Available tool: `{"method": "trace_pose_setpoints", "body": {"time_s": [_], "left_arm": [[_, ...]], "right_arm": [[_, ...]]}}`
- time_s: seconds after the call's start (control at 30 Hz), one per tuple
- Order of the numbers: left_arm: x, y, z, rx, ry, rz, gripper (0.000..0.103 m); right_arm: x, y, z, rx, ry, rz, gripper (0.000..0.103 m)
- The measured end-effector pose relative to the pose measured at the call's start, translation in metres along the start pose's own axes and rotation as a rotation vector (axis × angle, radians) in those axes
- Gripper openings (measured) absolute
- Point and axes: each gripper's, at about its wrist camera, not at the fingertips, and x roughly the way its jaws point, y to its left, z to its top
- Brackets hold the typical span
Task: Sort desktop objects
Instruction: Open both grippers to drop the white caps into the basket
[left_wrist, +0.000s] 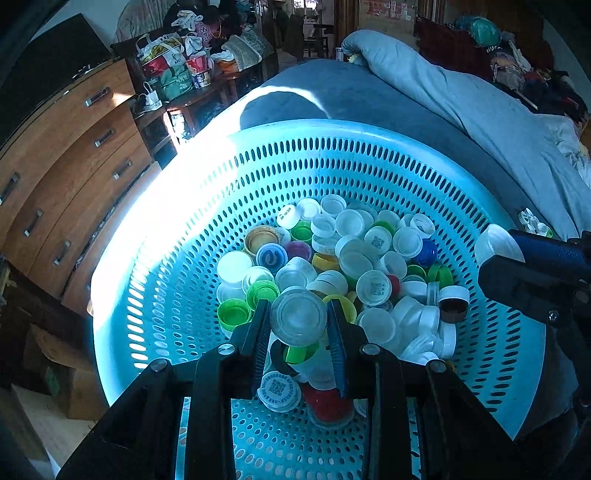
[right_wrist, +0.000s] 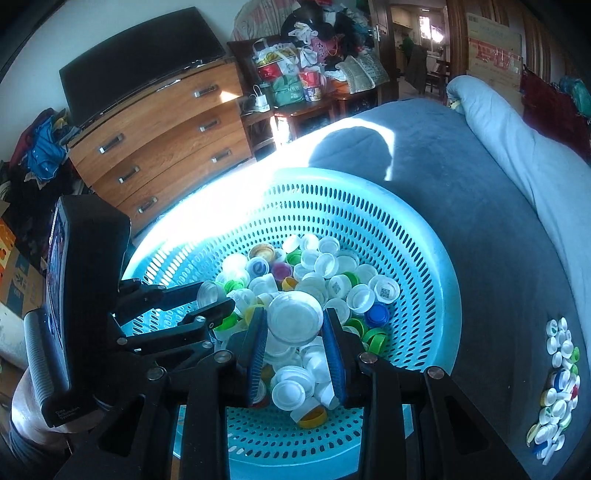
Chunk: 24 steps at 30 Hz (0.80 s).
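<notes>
Your left gripper (left_wrist: 298, 321) is clamped on a clear cap (left_wrist: 298, 316), and your right gripper (right_wrist: 294, 324) pinches a white lid (right_wrist: 294, 317), both over the teal basket (right_wrist: 436, 280) of mixed caps (left_wrist: 343, 258) on the bed (right_wrist: 498, 236). At far right lies a sorted cap pile (right_wrist: 557, 384), probably where these go.

I see a wooden chest of drawers (right_wrist: 162, 136), dark screen (right_wrist: 140, 51) on top, grey-blue bed (right_wrist: 480, 229), cluttered side table (right_wrist: 317, 99), hard sunlight.
</notes>
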Motion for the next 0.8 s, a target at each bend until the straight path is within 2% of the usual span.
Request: {"method": "trace_pose_setpoints", "body": {"time_s": [0.27, 0.3, 0.37, 0.4, 0.6, 0.7, 0.8], "left_arm": [[0.004, -0.002, -0.002, -0.019, 0.004, -0.021, 0.028], [0.003, -0.001, -0.001, -0.023, 0.003, -0.019, 0.037], [0.002, -0.001, -0.001, -0.028, -0.005, -0.007, 0.052], [0.0, 0.0, -0.001, -0.03, -0.013, -0.002, 0.054], [-0.005, -0.003, -0.002, -0.03, -0.017, 0.02, 0.054], [-0.024, -0.012, -0.002, -0.031, -0.075, -0.01, 0.054], [-0.054, -0.04, 0.004, 0.012, -0.162, -0.082, 0.054]], "right_arm": [[0.004, -0.001, -0.003, 0.011, 0.002, 0.0, 0.034], [0.004, -0.001, -0.003, 0.015, -0.002, 0.0, 0.034], [0.003, -0.003, -0.003, 0.024, -0.01, -0.001, 0.041], [0.002, -0.003, -0.003, 0.026, -0.013, 0.0, 0.045], [-0.013, -0.009, -0.01, 0.043, -0.062, 0.022, 0.046], [-0.041, -0.016, -0.03, 0.042, -0.134, 0.006, 0.046], [-0.07, -0.036, -0.065, 0.079, -0.182, -0.047, 0.048]]}}
